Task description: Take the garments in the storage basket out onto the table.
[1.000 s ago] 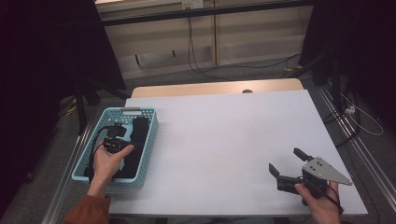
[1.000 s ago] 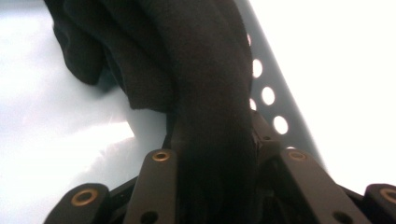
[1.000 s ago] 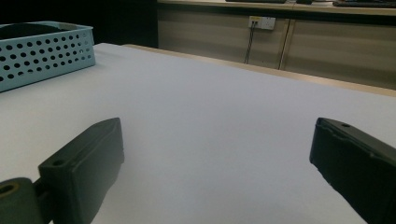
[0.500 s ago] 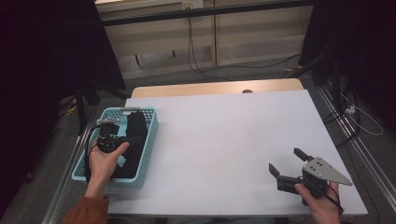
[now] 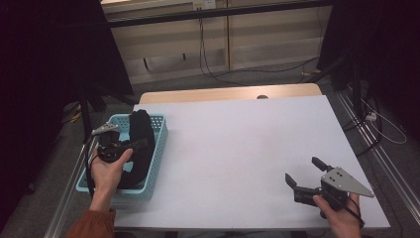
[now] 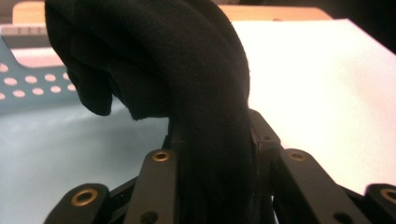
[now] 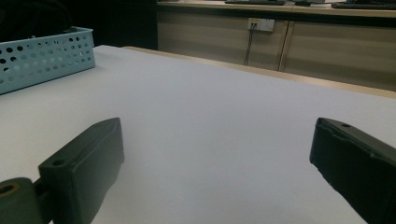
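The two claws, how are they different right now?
The left claw is shut on a black cloth over the blue basket; the right claw is open with nothing in it. The left is lifted above the basket; the right sits low by the white table. Both have black jaws, and a hand holds each.

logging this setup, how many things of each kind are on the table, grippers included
black cloth items: 1, clamped in the left gripper and draped over the basket
light blue perforated baskets: 1
hand-held grippers: 2, the right gripper open over the white table
total: 4
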The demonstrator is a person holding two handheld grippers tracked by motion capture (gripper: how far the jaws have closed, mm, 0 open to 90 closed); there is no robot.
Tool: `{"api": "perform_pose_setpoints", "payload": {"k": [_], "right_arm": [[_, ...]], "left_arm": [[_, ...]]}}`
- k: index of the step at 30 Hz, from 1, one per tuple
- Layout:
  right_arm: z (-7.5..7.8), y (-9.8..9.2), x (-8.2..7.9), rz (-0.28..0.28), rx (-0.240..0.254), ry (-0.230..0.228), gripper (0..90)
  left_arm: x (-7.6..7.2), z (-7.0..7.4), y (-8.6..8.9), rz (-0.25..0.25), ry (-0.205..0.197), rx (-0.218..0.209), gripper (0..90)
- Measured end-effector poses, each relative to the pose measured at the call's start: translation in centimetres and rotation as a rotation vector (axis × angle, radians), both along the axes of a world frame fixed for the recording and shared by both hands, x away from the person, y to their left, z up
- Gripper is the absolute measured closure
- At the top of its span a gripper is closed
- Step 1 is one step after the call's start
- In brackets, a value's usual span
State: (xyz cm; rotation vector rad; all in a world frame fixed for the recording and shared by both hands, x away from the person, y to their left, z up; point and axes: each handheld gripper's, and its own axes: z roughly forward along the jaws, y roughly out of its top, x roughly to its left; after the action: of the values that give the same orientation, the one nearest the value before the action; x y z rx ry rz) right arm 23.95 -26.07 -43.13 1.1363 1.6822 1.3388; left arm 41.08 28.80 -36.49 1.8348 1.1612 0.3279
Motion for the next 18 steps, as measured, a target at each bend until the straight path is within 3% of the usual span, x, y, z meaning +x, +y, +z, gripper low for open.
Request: {"api": "perform_pose_setpoints", "payload": {"k": [18], "right_arm": [[0.0,0.0,0.0,-0.003,0.004,-0.003,2.0]], "left_arm": [[-0.9,1.0,0.1,0.041,-0.127,-0.043,69.8]]}}
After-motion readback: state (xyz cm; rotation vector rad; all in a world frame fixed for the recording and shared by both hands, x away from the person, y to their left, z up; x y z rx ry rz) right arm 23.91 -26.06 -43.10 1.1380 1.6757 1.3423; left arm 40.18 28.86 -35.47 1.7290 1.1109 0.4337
